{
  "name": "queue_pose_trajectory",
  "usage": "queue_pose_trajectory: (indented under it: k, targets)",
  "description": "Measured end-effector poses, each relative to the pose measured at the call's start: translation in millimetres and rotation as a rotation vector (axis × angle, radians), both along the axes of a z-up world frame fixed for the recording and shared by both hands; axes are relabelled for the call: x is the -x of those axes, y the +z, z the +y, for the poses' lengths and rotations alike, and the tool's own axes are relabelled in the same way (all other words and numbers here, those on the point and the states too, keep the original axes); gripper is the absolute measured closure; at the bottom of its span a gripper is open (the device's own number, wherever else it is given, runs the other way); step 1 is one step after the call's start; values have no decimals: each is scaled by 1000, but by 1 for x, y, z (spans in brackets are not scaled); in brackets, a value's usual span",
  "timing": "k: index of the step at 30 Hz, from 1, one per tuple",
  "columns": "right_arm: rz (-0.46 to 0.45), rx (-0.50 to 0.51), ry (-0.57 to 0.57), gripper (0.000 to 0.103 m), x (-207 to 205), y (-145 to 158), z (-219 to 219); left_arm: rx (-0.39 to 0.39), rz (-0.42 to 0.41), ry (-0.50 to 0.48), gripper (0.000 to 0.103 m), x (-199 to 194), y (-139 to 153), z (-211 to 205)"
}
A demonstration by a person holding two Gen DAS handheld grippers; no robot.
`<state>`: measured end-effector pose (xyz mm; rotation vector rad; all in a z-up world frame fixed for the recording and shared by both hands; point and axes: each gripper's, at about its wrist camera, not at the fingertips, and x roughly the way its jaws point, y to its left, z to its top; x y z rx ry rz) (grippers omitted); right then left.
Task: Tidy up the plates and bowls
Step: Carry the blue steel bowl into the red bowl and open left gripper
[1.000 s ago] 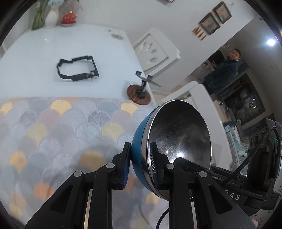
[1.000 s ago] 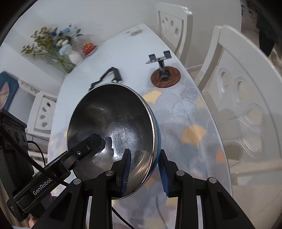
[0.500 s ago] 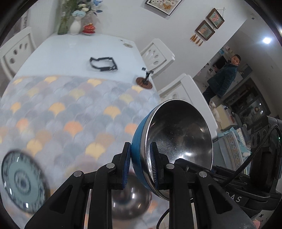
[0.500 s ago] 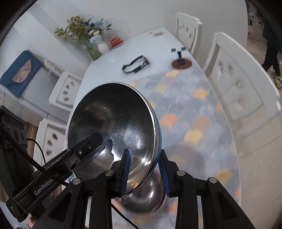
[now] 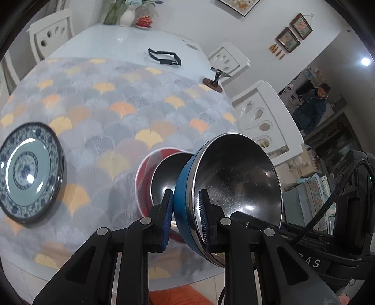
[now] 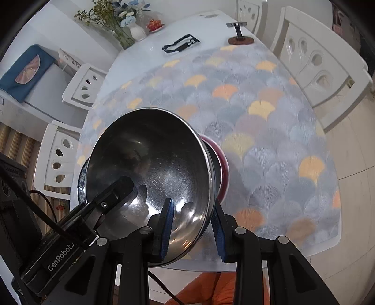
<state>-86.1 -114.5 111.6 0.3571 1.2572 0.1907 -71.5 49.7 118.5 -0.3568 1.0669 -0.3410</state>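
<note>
A steel bowl with a blue outside (image 5: 236,187) hangs tilted over the table's near edge. My left gripper (image 5: 185,204) is shut on one side of its rim. My right gripper (image 6: 193,211) is shut on the opposite side of the same bowl (image 6: 150,164). Just behind and below it a red bowl with a steel inside (image 5: 145,178) rests on the patterned mat, its red edge (image 6: 223,169) showing past the held bowl. A blue-and-white patterned plate (image 5: 25,173) lies on the mat at the left; only a sliver of that plate (image 6: 82,180) shows in the right wrist view.
At the far end of the white table sit a black frame (image 5: 165,57), a phone stand on a wooden base (image 5: 215,79) and a vase of flowers (image 5: 126,16). White chairs (image 5: 264,117) line the sides. A person (image 5: 311,105) stands in the doorway.
Both grippers carried the bowl back along the table toward its near edge. The red bowl and the patterned plate have come into view beneath and beside it.
</note>
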Motion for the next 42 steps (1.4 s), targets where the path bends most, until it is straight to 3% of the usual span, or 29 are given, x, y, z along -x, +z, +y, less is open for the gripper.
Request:
queue_pose_trajectory:
  k: [18, 23, 27, 33, 36, 42]
  targets:
    - [47, 40, -7, 71, -25, -27, 5, -106, 13, -104, 84, -31, -20, -10]
    - [47, 67, -3, 71, -27, -27, 7, -90, 50, -107, 79, -33, -26, -6]
    - [50, 32, -9, 71, -24, -21, -1, -80, 46, -98, 73, -28, -21, 1]
    - [24, 28, -7, 71, -18, -9, -3, -45, -4, -73, 73, -24, -7, 19]
    - [28, 41, 3, 71, -16, -10, 2, -83, 4, -69, 73, -23, -12, 20]
    - [28, 25, -3, 71, -11, -6, 3, -64, 26, -45, 75, -22, -20, 28]
